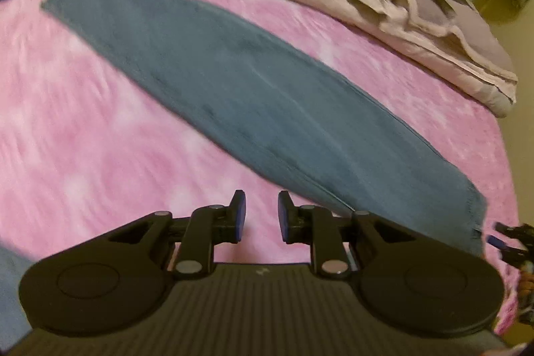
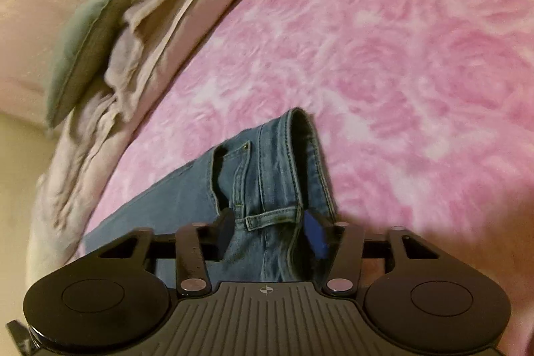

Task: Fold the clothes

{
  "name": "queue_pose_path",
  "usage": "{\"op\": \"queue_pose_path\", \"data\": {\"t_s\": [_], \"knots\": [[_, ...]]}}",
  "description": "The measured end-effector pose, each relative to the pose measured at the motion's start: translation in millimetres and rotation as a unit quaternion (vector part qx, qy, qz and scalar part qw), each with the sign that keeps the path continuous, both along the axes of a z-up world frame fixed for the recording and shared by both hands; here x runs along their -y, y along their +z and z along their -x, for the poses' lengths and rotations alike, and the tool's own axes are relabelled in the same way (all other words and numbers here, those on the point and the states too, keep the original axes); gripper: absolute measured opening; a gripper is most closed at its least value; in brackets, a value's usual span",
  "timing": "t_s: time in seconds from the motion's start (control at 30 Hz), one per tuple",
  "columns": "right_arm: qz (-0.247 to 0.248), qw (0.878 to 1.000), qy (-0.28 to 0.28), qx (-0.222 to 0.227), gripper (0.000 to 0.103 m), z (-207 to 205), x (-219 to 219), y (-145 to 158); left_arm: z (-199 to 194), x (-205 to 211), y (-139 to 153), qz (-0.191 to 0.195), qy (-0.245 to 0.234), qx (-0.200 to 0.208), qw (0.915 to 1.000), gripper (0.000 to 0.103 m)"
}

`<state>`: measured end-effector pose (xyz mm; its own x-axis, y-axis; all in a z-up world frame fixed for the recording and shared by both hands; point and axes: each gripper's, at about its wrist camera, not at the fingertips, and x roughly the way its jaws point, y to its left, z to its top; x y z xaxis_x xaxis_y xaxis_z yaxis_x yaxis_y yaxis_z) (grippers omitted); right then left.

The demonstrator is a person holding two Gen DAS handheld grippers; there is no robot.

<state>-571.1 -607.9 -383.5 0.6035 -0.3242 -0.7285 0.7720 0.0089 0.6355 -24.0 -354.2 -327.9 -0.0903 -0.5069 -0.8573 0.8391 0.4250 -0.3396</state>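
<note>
**Waistband grip may slip or catch only one layer**

Left wrist view: the left gripper hangs over the pink blanket, jaws narrowly apart and empty. The jeans lie flat, running from far left to near right. With nothing pinning the legs, a pull could drag the whole garment.

Right wrist view: the right gripper straddles the waistband near a belt loop, pads beside the denim; I cannot tell if they press. A shallow bite might let go.
</note>
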Motion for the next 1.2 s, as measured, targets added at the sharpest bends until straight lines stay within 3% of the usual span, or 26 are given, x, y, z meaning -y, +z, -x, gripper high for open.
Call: {"op": "queue_pose_path", "data": {"t_s": [0.13, 0.37, 0.4, 0.43, 0.47, 0.6, 0.7, 0.77, 0.8, 0.83, 0.87, 1.0, 1.13, 1.17, 1.2], "knots": [[-0.026, 0.998, 0.042, 0.030, 0.038, 8, 17, -23, 42, -9, -7, -0.008, 0.038, -0.035, 0.9986, 0.017], [0.003, 0.995, 0.023, 0.096, 0.038, 20, 58, -41, 77, -10, -6, -0.013, 0.052, -0.034, 0.9980, 0.017], [0.006, 0.995, 0.035, 0.094, 0.034, 14, 62, -42, 79, -9, -7, -0.014, 0.052, -0.032, 0.9980, 0.017], [0.008, 0.995, 0.047, 0.092, 0.014, 9, 66, -42, 82, -7, -7, -0.016, 0.051, -0.031, 0.9981, 0.017], [0.012, 0.995, 0.058, 0.085, 0.002, 4, 69, -42, 84, -6, -7, -0.018, 0.050, -0.030, 0.9981, 0.017], [0.053, 0.995, 0.081, 0.006, 0.001, 3, 65, -23, 90, -6, -4, -0.017, 0.044, -0.020, 0.9987, 0.017], [0.033, 0.997, 0.068, -0.009, 0.001, 10, 62, -36, 92, -7, -8, -0.026, 0.049, -0.021, 0.9982, 0.017], [0.026, 0.998, 0.062, -0.005, 0.005, 11, 63, -31, 93, -7, -10, -0.032, 0.050, -0.023, 0.9980, 0.017], [0.024, 0.998, 0.062, -0.005, 0.026, 13, 61, -25, 94, -8, -10, -0.031, 0.049, -0.023, 0.9981, 0.017], [0.028, 0.997, 0.066, -0.006, 0.038, 16, 57, -18, 95, -9, -9, -0.031, 0.047, -0.022, 0.9981, 0.017], [0.049, 0.995, 0.085, -0.010, 0.057, 20, 49, -5, 96, -11, -9, -0.031, 0.047, -0.022, 0.9982, 0.017], [0.065, 0.980, 0.186, 0.016, 0.058, 27, 13, 21, 98, -17, -13, -0.037, 0.050, -0.032, 0.9975, 0.017], [0.057, 0.953, 0.298, 0.012, 0.058, 13, -18, 17, 105, -20, -21, -0.047, 0.048, -0.042, 0.9968, 0.017], [0.058, 0.949, 0.311, 0.010, 0.055, 8, -22, 13, 107, -21, -22, -0.048, 0.047, -0.044, 0.9968, 0.017], [0.060, 0.946, 0.317, 0.007, 0.045, 4, -23, 9, 108, -21, -22, -0.049, 0.044, -0.045, 0.9968, 0.017]]}}
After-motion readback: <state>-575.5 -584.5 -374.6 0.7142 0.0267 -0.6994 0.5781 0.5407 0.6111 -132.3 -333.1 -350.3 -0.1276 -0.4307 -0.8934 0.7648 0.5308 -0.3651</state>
